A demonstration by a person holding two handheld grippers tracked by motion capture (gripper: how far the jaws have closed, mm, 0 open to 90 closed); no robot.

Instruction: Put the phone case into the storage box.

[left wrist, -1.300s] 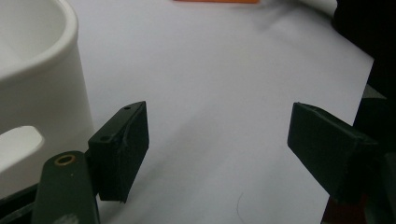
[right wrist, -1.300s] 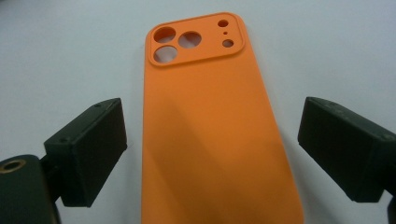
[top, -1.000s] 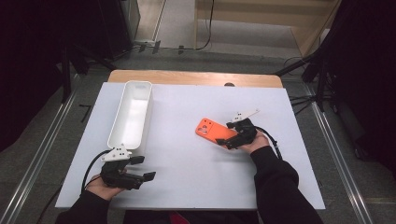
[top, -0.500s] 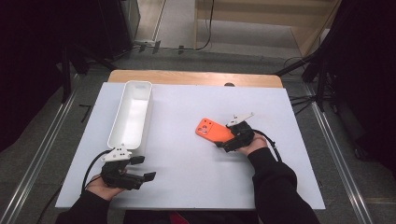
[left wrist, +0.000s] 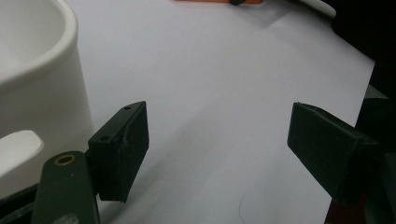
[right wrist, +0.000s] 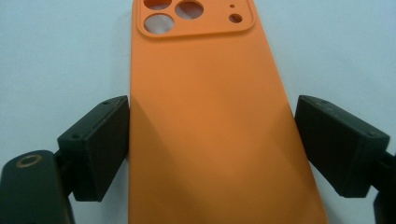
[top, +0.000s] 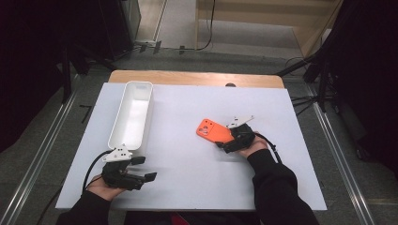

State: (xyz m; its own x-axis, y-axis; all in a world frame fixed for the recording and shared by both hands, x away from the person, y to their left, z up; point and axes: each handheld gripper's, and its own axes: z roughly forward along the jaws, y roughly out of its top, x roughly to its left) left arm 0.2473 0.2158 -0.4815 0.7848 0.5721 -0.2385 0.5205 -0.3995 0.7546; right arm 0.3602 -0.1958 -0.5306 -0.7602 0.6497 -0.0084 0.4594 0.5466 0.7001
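Observation:
An orange phone case (top: 212,130) lies flat on the white table, camera cut-outs away from my right gripper (top: 225,140). In the right gripper view the case (right wrist: 210,116) fills the space between the two pads of that gripper (right wrist: 212,135). The jaws have just been closing on it: the left pad is at its edge and the right pad stands a sliver off, so the gripper is still open. My left gripper (top: 146,168) rests near the front left edge. Its jaws stand open with nothing between them (left wrist: 217,140).
A long white tray (top: 115,126) stands at the left, its near end right beside the left gripper's left jaw (left wrist: 42,84). White sheet (top: 187,178) covers the table, with a wooden strip (top: 197,78) at the far edge. Cables trail from both grippers.
The right gripper has slid a little towards the case and its jaws have narrowed around it. The left hand and gripper have not moved.

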